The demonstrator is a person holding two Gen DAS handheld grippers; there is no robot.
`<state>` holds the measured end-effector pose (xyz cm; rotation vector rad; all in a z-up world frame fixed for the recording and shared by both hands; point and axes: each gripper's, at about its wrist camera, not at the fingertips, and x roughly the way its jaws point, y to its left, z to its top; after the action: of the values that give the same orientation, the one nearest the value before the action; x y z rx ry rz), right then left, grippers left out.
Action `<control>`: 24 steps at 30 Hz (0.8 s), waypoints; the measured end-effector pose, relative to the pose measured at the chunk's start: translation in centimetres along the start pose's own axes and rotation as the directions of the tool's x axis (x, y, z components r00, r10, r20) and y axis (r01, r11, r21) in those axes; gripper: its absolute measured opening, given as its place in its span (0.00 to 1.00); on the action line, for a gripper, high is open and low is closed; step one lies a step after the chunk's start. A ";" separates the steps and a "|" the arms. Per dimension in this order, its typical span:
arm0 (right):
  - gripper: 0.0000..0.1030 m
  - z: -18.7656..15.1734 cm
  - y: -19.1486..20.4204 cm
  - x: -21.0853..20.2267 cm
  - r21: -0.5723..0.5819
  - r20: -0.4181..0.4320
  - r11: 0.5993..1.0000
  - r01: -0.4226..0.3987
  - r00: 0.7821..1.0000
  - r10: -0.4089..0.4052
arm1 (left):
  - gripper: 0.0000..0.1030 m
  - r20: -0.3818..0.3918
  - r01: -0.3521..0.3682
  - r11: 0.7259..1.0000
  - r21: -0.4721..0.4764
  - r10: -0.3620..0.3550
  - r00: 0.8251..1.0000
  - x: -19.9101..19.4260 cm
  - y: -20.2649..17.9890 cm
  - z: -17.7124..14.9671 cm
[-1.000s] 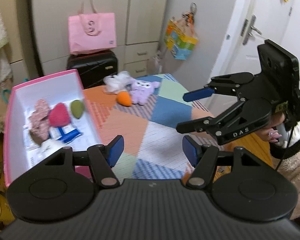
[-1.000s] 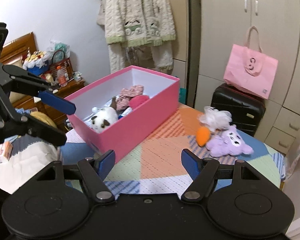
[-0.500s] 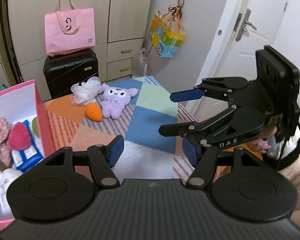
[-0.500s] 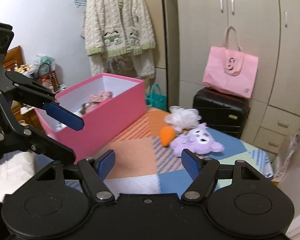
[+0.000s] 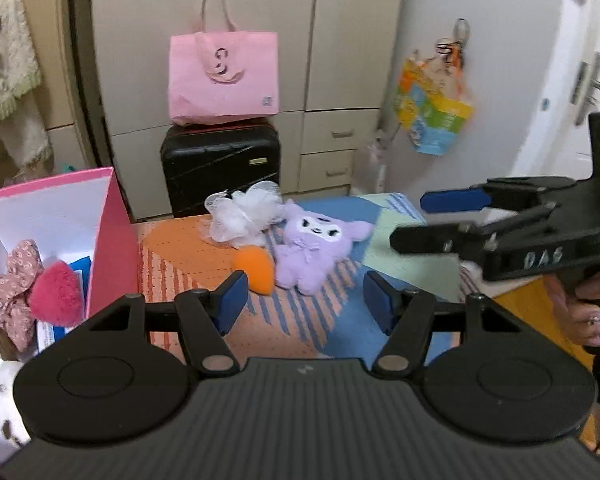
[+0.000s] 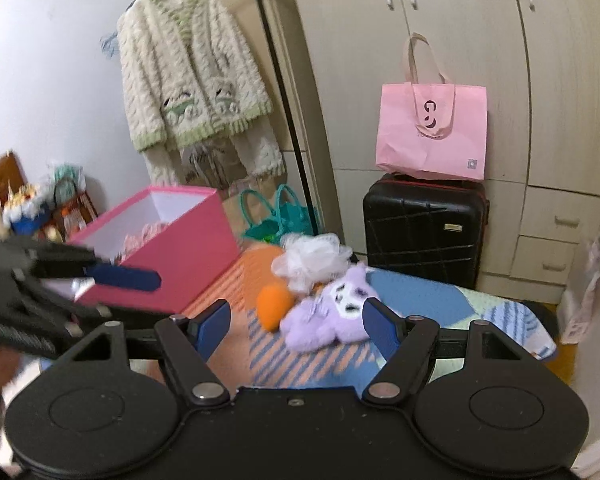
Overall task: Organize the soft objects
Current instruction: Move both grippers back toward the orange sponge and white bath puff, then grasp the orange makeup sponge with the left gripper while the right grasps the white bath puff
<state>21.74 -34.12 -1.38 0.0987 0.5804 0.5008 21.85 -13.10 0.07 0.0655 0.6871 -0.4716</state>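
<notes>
Your left gripper (image 5: 302, 300) and right gripper (image 6: 296, 322) both hang with jaws spread wide and nothing between them, aimed at the three things left on the patchwork table (image 5: 352, 312). The purple plush (image 5: 316, 250) lies on its back, the orange sponge (image 5: 254, 274) touching its left side and the white mesh pouf (image 5: 242, 216) just behind — all well apart from the pink box (image 6: 172, 248), which already has a red heart cushion (image 5: 56, 298) and a floral scrunchie (image 5: 16, 280) in it. The plush looks like the next pick. Come down over its body, not an ear or a leg, so it doesn't dangle. Keep one finger clear of the sponge — it will likely roll if nudged
</notes>
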 end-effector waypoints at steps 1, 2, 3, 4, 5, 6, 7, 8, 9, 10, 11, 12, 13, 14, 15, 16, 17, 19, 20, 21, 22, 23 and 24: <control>0.75 0.3 -0.5 0.5 0.009 0.007 1.000 -0.007 1.000 0.007 | 0.59 -0.007 -0.006 1.000 -0.020 0.006 1.000 0.7 0.3 0.1; 0.75 0.6 -0.9 1.1 0.013 0.014 1.000 -0.015 1.000 0.015 | 0.59 -0.010 -0.012 0.999 -0.034 0.012 1.000 1.3 0.6 0.1; 0.75 0.9 -1.1 1.6 0.013 0.019 1.000 -0.022 1.000 0.021 | 0.59 -0.011 -0.019 0.999 -0.044 0.018 1.000 2.0 0.9 0.1; 0.75 1.2 -1.3 2.2 0.011 0.023 1.000 -0.027 0.999 0.027 | 0.58 -0.011 -0.030 0.998 -0.056 0.029 1.000 2.7 1.2 0.1; 0.75 1.6 -1.4 3.0 0.008 0.023 0.999 -0.031 0.999 0.031 | 0.58 -0.009 -0.036 0.997 -0.068 0.036 0.999 3.1 1.3 0.0; 0.75 2.0 -1.6 3.8 0.005 0.019 0.999 -0.037 0.999 0.037 | 0.58 -0.005 -0.038 0.996 -0.086 0.038 0.999 3.7 1.6 0.0; 0.75 2.4 -1.8 4.7 0.001 0.011 0.999 -0.047 0.999 0.047 | 0.58 -0.003 -0.039 0.993 -0.110 0.039 0.999 4.3 2.0 0.0; 0.75 2.8 -1.9 5.6 -0.002 0.002 0.998 -0.056 0.998 0.056 | 0.58 -0.002 -0.039 0.989 -0.139 0.039 0.999 4.8 2.3 0.0; 0.75 3.2 -1.9 6.5 -0.005 -0.009 0.998 -0.065 0.998 0.065 | 0.58 -0.002 -0.033 0.985 -0.167 0.033 0.999 5.3 2.6 0.0; 0.75 3.4 -2.0 7.2 -0.009 -0.018 0.997 -0.074 0.997 0.074 | 0.57 0.004 -0.033 0.981 -0.192 0.034 0.999 5.8 2.9 -0.1; 0.75 3.8 -2.1 8.3 -0.013 -0.032 0.996 -0.084 0.996 0.084 | 0.57 0.018 -0.046 0.978 -0.202 0.051 0.999 6.1 3.0 -0.2; 0.75 4.0 -2.2 9.1 -0.018 -0.043 0.995 -0.094 0.995 0.094 | 0.57 0.029 -0.056 0.978 -0.203 0.063 0.998 6.6 3.0 -0.2; 0.75 4.3 -2.3 10.1 -0.024 -0.056 0.994 -0.102 0.993 0.101 | 0.57 0.035 -0.068 0.976 -0.208 0.077 0.996 7.0 3.1 -0.4; 0.75 4.5 -2.4 11.1 -0.025 -0.069 0.994 -0.109 0.992 0.107 | 0.56 0.037 -0.079 0.973 -0.218 0.089 0.995 7.5 3.2 -0.5; 0.75 4.7 -2.6 12.1 -0.021 -0.083 0.993 -0.115 0.990 0.113 | 0.56 0.041 -0.082 0.971 -0.225 0.094 0.995 8.0 3.3 -0.5; 0.75 4.9 -2.7 13.0 -0.011 -0.097 0.993 -0.121 0.988 0.119 | 0.55 0.047 -0.088 0.970 -0.227 0.101 0.994 8.4 3.4 -0.5; 0.75 5.1 -2.9 13.8 -0.004 -0.110 0.992 -0.129 0.986 0.128 | 0.55 0.051 -0.101 0.969 -0.227 0.115 0.992 8.9 3.5 -0.6; 0.75 5.3 -3.1 15.5 0.005 -0.138 0.990 -0.142 0.980 0.141 | 0.55 0.047 -0.104 0.966 -0.235 0.118 0.992 9.5 3.8 -0.6; 0.75 5.4 -3.2 16.0 0.000 -0.144 0.990 -0.140 0.980 0.139 | 0.55 0.040 -0.098 0.964 -0.246 0.111 0.993 9.8 4.0 -0.6; 0.75 5.4 -3.2 16.7 -0.014 -0.152 0.990 -0.137 0.979 0.133 | 0.55 0.033 -0.090 0.962 -0.257 0.102 0.994 10.1 4.2 -0.6; 0.76 5.4 -3.1 17.2 -0.028 -0.162 0.991 -0.132 0.979 0.126 | 0.55 0.026 -0.086 0.961 -0.263 0.096 0.995 10.3 4.3 -0.6; 0.76 5.4 -3.2 17.6 -0.038 -0.171 0.991 -0.127 0.978 0.119 | 0.55 0.014 -0.090 0.960 -0.264 0.097 0.995 10.6 4.2 -0.6; 0.76 5.3 -3.3 18.1 -0.042 -0.182 0.991 -0.126 0.976 0.117 | 0.55 0.000 -0.093 0.960 -0.265 0.096 0.995 10.9 4.2 -0.5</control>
<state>39.13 -28.05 -6.77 0.0385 0.7395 0.6483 30.76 -13.60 -7.56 -0.1565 0.7257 -0.2850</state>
